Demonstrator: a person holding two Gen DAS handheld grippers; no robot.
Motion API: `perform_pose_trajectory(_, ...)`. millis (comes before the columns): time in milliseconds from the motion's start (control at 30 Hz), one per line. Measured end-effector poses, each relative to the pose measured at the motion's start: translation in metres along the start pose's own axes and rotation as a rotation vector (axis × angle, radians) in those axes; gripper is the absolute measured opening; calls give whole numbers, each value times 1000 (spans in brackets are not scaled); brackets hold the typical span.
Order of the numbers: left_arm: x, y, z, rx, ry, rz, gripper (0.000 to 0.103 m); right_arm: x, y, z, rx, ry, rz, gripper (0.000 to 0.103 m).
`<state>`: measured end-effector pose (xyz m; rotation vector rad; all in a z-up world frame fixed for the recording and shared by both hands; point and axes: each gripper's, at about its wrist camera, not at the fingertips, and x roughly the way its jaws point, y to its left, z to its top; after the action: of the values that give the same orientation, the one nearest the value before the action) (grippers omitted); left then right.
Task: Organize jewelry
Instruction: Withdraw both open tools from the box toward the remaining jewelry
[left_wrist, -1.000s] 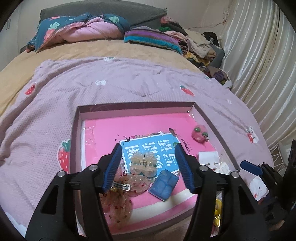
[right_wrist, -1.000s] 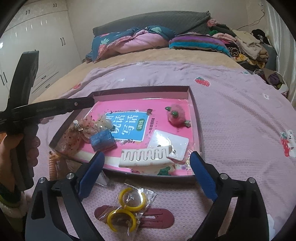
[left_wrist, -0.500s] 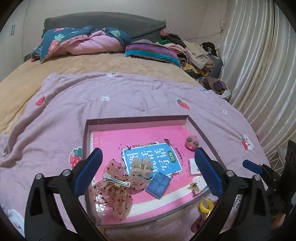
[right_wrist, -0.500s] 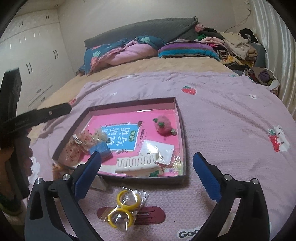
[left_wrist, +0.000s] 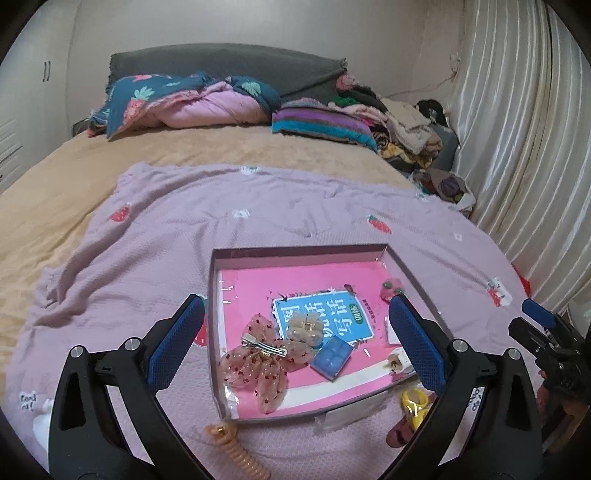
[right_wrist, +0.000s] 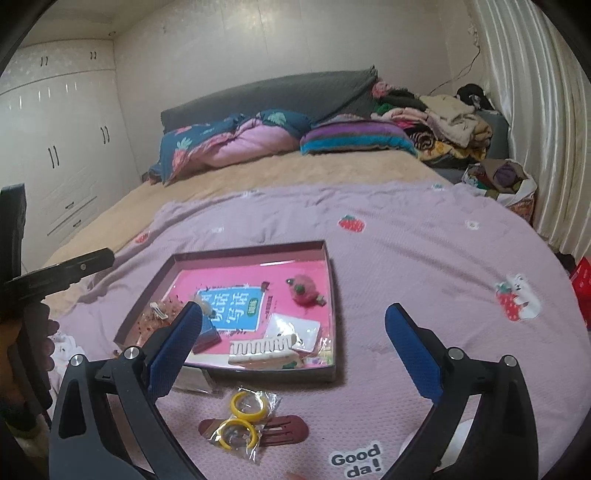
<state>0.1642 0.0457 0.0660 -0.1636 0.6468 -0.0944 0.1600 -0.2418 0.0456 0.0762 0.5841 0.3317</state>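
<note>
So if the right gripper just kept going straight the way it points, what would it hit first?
Probably the tray: the open right gripper points down at its near right part, where the white comb and white card lie. Depth is unclear, so it could meet the near wall first.

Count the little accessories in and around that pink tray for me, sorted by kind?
Hair clips: 4 (dotted bow clip, clear claw clip, fuzzy pink clip, maroon snap clip)
Cream comb: 1
Yellow rings: 2
Peach spiral hair tie: 1
Blue square box: 1
White card: 1
Total: 10
</note>
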Motion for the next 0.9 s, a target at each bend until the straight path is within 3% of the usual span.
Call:
perform_pose_trajectory(233,-33,5,-8,-35,-47,1,93,-20,-1,2,-13,-33,-21,99)
perform_pose_trajectory(900,-79,15,-38,-46,-53,46,93,-51,26,-2,-92,-73,18,99)
